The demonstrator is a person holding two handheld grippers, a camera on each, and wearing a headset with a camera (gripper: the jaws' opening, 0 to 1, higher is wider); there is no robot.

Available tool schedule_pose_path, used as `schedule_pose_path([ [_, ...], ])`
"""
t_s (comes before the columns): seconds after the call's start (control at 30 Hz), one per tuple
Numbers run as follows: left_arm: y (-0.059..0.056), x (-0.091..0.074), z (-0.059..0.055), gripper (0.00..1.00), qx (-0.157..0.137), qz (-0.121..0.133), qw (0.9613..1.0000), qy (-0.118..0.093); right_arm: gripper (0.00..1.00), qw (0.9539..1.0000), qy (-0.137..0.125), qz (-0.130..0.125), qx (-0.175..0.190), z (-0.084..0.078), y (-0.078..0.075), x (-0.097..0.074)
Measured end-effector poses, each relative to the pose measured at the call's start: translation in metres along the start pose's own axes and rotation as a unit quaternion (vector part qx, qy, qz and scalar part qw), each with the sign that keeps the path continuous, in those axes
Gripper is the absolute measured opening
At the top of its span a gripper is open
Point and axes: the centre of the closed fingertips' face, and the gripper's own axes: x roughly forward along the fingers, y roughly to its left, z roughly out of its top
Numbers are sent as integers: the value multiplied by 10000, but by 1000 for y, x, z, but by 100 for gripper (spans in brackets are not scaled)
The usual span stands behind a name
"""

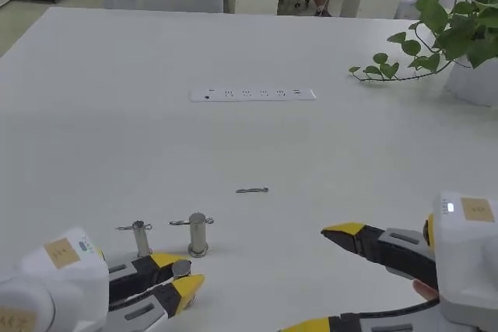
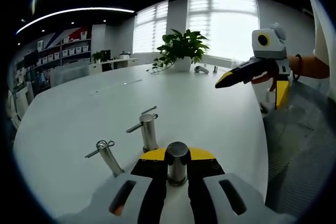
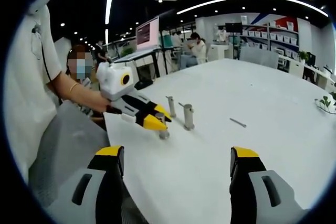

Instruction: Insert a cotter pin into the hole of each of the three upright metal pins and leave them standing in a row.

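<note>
Steel showed between the yellow tips of the left claw, which was clenched on a third metal pin. This pin was seen upright, head uppermost, well to the near side of the power strip and to its left. Whether its foot touched the white tabletop could not be told. Just beyond the third metal pin, towards the power strip, two more pins were seen standing on the tabletop, side by side and apart. The left pin was crossed near its head by a cotter pin pushed through its hole, and the right pin was crossed the same way by its own cotter pin, which pointed to the left. A loose cotter pin was seen lying flat between the standing pair and the power strip, nearer the pair and slightly to their right. The right claw was seen released, its jaws spread wide, on the near side of the power strip and off to its right, well apart from the loose cotter pin. A potted plant was seen to the right of the power strip, by the tabletop's far edge.
</note>
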Motion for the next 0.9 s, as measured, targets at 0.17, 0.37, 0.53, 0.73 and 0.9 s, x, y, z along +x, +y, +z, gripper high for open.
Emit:
schedule_pose_path([
  [0.17, -1, 0, 0, 12, 56, 22, 10000, -10, 81, 10000, -4, 4, 15, 0, 0, 0],
  [0.37, -1, 0, 0, 12, 46, 7, 10000, -9, 79, 10000, -8, 24, 12, 0, 0, 1],
  [0.53, -1, 0, 1, 13, -52, 13, 10000, -77, 79, 10000, -2, 2, 18, 1, -2, 1],
  [0.73, 2, -1, 4, 18, -152, 34, 9997, -163, 79, 10000, -10, -50, -11, 2, -5, 0],
  [0.9, 0, -6, 9, 25, -232, -4, 9995, -221, 79, 10000, -23, -81, -16, 5, -8, -1],
])
